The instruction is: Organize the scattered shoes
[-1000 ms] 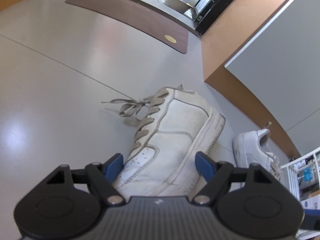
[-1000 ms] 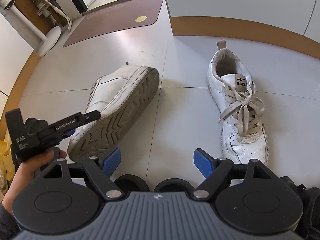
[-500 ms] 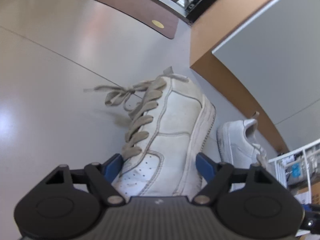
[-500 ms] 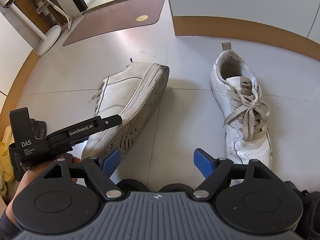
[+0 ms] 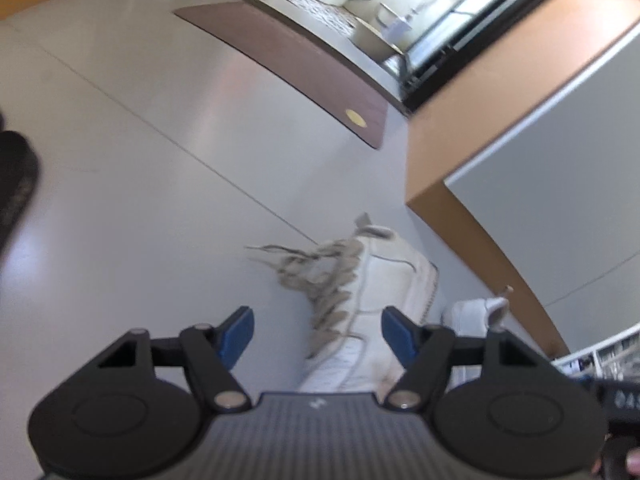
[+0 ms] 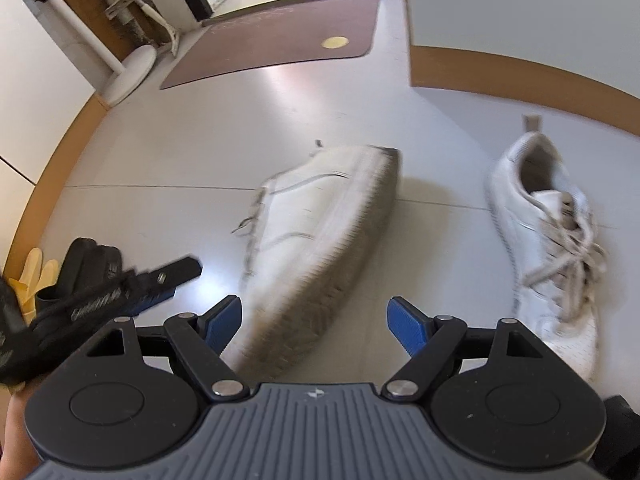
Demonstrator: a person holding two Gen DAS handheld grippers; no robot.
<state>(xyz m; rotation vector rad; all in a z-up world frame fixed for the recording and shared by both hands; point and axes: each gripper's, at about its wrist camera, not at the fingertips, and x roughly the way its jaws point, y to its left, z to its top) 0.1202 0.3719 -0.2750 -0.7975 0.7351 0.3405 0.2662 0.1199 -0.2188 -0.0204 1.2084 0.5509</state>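
Note:
A worn white sneaker (image 6: 320,232) lies on its side on the grey floor, sole turned to the right, laces (image 5: 316,276) trailing left. A cleaner white sneaker (image 6: 552,240) stands upright to its right, seen behind it in the left wrist view (image 5: 476,312). My left gripper (image 5: 318,336) is open and drawn back from the worn sneaker, with nothing pressed between its pads; it shows at the left of the right wrist view (image 6: 160,282). My right gripper (image 6: 314,324) hovers over the worn sneaker's toe, its jaws closing slightly without touching the shoe.
A brown door mat (image 6: 280,40) lies ahead by a doorway. A wall corner with orange skirting (image 5: 440,152) stands behind the shoes. A white stand base (image 6: 128,76) and something yellow (image 6: 34,272) are at the left. A dark shoe (image 5: 16,184) shows at the left edge, a rack (image 5: 600,356) at the right.
My left gripper pulled back and up from the worn sneaker's toe, which had been between its pads. The sneaker turned and lies farther off. My right gripper shifted left over it.

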